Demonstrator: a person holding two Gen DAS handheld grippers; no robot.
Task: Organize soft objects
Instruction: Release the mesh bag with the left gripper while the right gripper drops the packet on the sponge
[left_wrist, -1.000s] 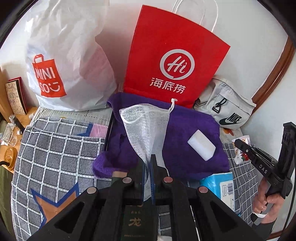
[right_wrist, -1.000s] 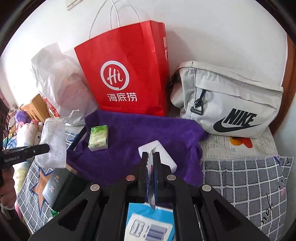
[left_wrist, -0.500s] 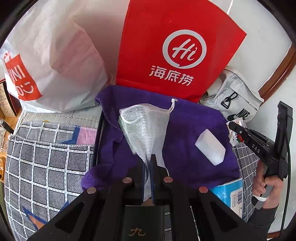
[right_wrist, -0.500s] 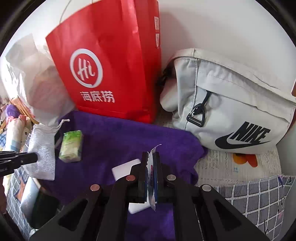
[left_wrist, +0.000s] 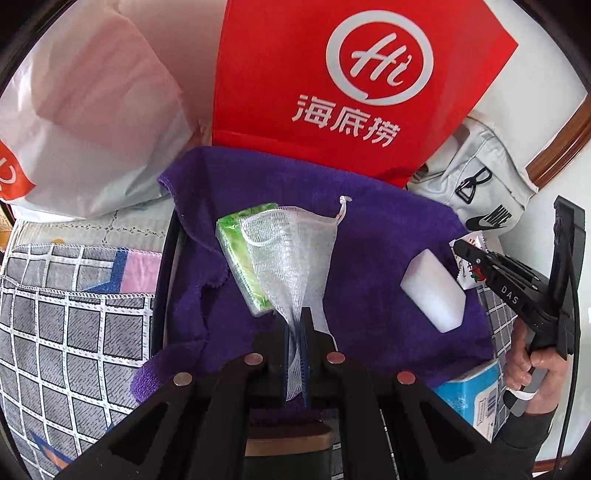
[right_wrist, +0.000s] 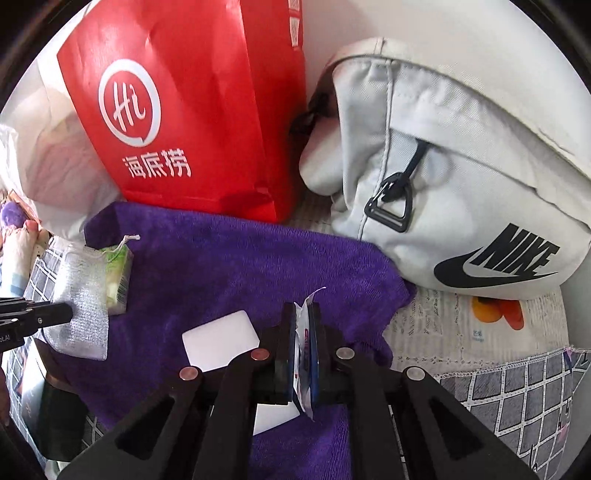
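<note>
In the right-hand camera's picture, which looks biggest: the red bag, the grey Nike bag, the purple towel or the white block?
As they look in that view:
1. Grey Nike bag and red bag: too alike to rank, and both are cut off at the frame's edge.
2. Purple towel, partly hidden.
3. White block, clearly smallest.

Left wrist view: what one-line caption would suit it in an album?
Left gripper pinching a white mesh pouch above a purple towel, beside a green tissue pack and white sponge block.

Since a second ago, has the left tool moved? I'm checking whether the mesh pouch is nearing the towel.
Yes. The left tool, shut on the mesh pouch, has come forward and down toward the red bag.
</note>
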